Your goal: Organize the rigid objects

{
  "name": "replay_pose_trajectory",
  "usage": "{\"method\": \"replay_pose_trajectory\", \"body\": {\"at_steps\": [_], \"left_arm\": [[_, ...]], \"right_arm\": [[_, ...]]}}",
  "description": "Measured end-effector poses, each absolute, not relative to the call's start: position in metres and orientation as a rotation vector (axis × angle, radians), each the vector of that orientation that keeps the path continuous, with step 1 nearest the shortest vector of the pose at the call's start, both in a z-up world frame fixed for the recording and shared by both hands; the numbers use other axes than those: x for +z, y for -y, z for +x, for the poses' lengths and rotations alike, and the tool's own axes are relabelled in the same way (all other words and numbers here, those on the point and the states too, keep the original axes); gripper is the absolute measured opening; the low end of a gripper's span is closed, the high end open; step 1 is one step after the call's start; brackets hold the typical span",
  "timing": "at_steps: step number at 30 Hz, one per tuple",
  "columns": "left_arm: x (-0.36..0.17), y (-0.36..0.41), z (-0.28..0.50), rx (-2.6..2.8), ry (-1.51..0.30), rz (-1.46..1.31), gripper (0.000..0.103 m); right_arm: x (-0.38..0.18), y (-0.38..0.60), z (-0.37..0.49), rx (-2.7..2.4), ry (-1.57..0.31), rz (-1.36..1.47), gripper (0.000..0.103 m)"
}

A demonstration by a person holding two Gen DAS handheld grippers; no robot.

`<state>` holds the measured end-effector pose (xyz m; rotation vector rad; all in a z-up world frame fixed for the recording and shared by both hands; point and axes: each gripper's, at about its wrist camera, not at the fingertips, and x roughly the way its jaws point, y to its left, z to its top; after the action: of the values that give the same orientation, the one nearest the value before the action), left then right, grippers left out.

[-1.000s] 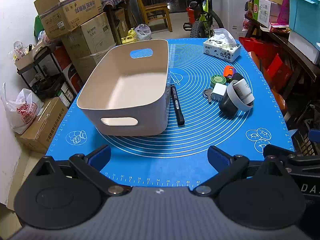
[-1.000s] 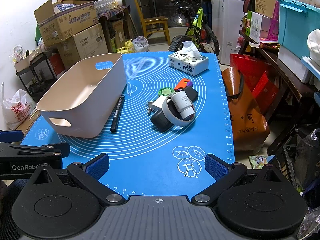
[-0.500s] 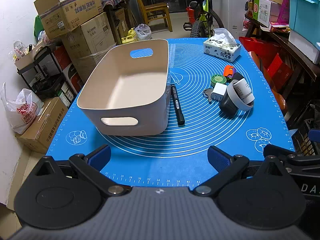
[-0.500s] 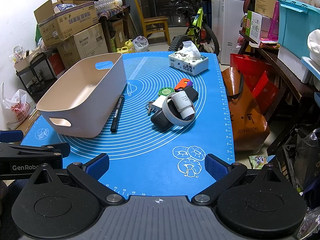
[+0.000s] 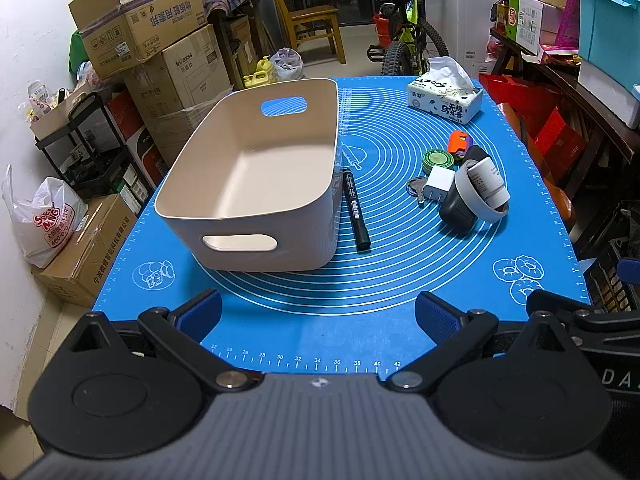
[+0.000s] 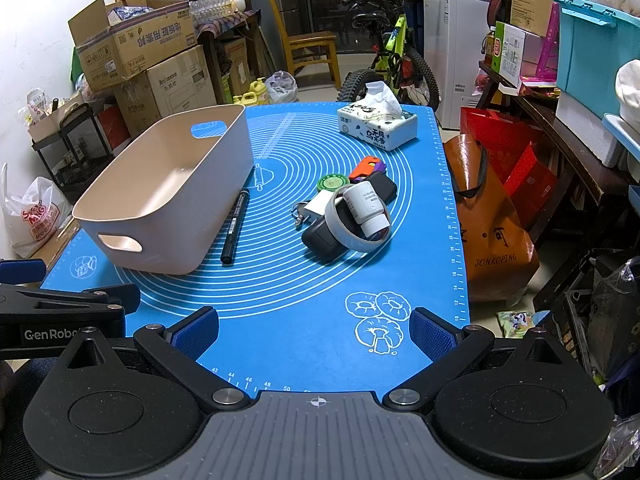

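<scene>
An empty beige bin [image 5: 256,184] [image 6: 168,196] stands on the left of the blue mat [image 5: 320,320]. A black marker [image 5: 355,210] [image 6: 235,224] lies beside its right wall. Further right is a cluster: a white bottle [image 5: 486,183] [image 6: 368,205] inside a white tape ring [image 6: 352,236], a black block [image 5: 458,212], a white charger [image 5: 439,185], keys [image 5: 416,189], a green tin [image 5: 439,159] and an orange item [image 5: 459,142]. My left gripper [image 5: 318,312] and right gripper [image 6: 314,328] are open and empty at the mat's near edge.
A tissue box [image 5: 444,100] [image 6: 378,126] sits at the mat's far right. Cardboard boxes [image 5: 160,48] are stacked left of the table. An orange bag [image 6: 492,224], red bags and shelves stand on the right. A bicycle [image 6: 388,64] and a chair are behind.
</scene>
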<state>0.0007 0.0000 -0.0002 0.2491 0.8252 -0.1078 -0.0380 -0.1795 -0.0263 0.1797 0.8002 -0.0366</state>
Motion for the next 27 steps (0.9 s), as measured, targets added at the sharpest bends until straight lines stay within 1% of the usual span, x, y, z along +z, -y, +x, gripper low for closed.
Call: {"method": "replay_pose_trajectory", "body": {"at_steps": [12, 21, 27], "left_arm": [[-0.009, -0.001, 0.000, -0.103, -0.821, 0.236, 0.101], [0.014, -0.014, 0.011, -0.129, -0.789, 0.201, 0.101], [0.030, -0.024, 0.028, -0.142, -0.780, 0.215, 0.101]], "right_arm": [[-0.027, 0.177, -0.038, -0.042, -0.805, 0.181, 0.101], [-0.013, 0.186, -0.029, -0.041, -0.806, 0.179, 0.101], [0.006, 0.183, -0.013, -0.024, -0.756, 0.176, 0.101]]}}
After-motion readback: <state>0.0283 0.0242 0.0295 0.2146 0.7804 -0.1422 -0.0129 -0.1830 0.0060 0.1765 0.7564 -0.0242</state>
